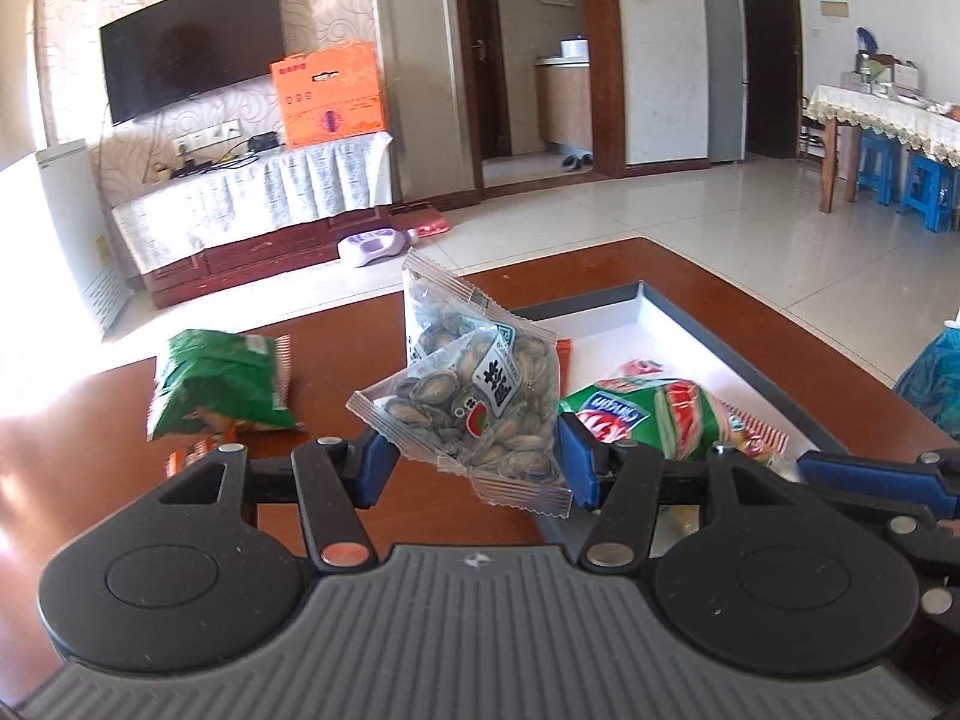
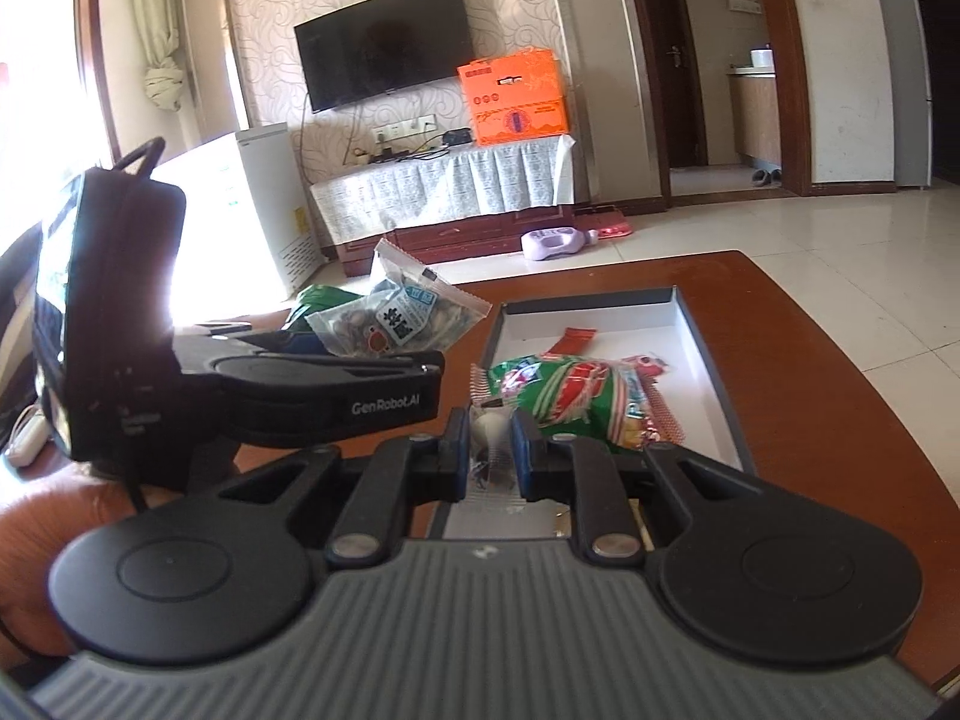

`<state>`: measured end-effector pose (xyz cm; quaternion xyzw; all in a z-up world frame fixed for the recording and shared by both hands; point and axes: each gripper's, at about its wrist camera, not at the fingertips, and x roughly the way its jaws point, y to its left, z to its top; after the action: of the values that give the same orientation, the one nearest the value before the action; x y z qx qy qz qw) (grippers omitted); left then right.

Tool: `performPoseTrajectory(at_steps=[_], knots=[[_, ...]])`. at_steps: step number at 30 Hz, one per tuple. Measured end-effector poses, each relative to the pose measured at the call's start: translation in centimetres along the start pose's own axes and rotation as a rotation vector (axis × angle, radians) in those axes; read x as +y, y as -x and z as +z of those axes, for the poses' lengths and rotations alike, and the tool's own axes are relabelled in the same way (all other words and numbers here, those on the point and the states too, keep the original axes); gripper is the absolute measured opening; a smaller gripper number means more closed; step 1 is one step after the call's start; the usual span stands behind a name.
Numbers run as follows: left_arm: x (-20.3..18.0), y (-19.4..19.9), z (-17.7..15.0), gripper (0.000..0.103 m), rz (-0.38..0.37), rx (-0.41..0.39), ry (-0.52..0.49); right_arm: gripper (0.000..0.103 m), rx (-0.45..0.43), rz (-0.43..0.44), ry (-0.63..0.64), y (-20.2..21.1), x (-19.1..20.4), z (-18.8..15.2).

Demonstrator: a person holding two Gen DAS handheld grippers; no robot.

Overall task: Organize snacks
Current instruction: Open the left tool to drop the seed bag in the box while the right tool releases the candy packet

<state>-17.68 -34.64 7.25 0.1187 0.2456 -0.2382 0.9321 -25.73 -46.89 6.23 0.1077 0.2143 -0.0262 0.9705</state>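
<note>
You are gripping the seed packets (image 1: 474, 402) in your half-open left gripper (image 1: 471, 468), your closed right gripper (image 2: 491, 450) pinching a wrapper (image 2: 489, 429), with several snacks already sitting in the tray (image 1: 660, 324) and the green bag (image 1: 222, 384) still waiting on the table (image 1: 336, 354).

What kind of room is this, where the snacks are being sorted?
Most likely a home living room. A television hangs on a patterned wall above a low cabinet, the snacks lie on a wooden coffee table, and a dining table with blue stools stands nearby.

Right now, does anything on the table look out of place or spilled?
Nothing spilled. One green snack bag lies crumpled on the bare table, outside the white tray where other snacks sit. The seed packets are held above the table.
</note>
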Motion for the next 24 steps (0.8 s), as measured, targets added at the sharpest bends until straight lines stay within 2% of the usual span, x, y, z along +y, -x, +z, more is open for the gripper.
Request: performPoseTrajectory(at_steps=[15,24], knots=[[-3.5,-7.6,2.4,0.062,-0.086,0.023,-0.037,0.018,0.038,-0.109,0.031,-3.0,-3.3,0.2],[-4.8,-11.7,3.3,0.063,-0.135,0.028,-0.032,0.018,0.081,-0.101,0.052,-4.5,-3.3,-0.2]])
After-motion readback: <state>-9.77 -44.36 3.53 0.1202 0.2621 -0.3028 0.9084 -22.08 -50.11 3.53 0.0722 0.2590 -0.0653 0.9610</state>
